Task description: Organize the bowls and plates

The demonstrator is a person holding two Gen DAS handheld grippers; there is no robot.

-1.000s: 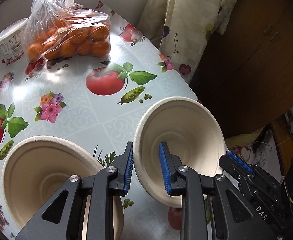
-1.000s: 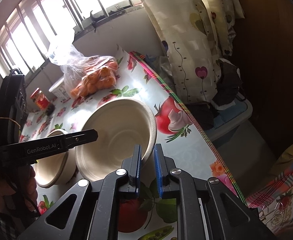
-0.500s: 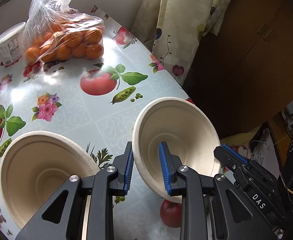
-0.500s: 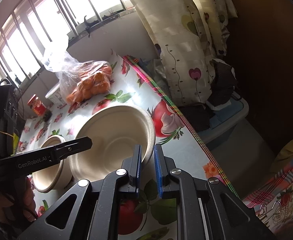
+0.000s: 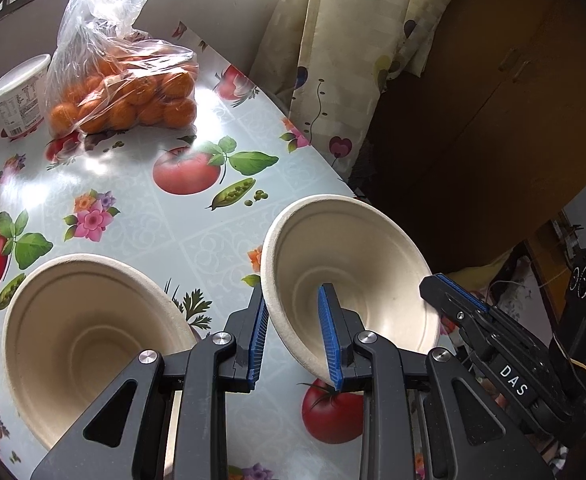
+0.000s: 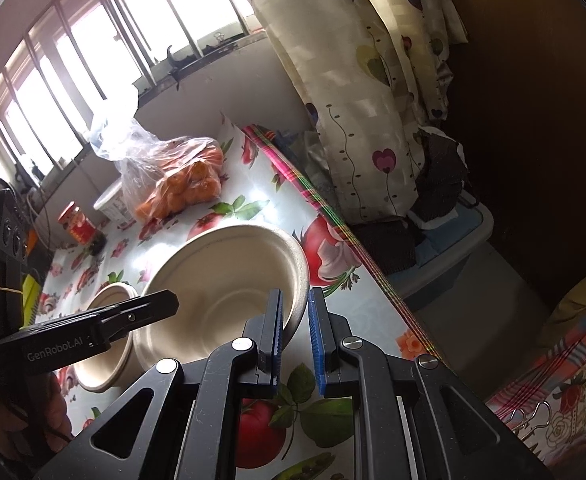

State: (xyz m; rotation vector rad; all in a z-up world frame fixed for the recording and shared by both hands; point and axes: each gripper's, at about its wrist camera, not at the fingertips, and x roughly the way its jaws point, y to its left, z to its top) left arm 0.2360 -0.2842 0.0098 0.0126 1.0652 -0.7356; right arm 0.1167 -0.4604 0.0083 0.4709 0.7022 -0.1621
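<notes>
A beige paper bowl (image 5: 349, 276) is tilted above the table near its right edge. My left gripper (image 5: 293, 336) straddles its near rim with a gap left, so it looks open. My right gripper (image 6: 295, 340) is closed around the same bowl's (image 6: 229, 276) opposite rim and holds it. A second beige bowl (image 5: 89, 336) sits on the table to the left, also in the right wrist view (image 6: 105, 340), partly hidden by the left gripper.
A bag of oranges (image 5: 125, 92) and a white tub (image 5: 19, 92) stand at the back of the flowered tablecloth (image 5: 133, 208). A red jar (image 6: 79, 226) is at the far left. The table edge (image 6: 357, 248) drops to a curtain (image 6: 357, 92) and storage bin (image 6: 449, 256).
The held bowl has risen and tilted a little more, and both grippers have lifted with it. The second bowl has not moved.
</notes>
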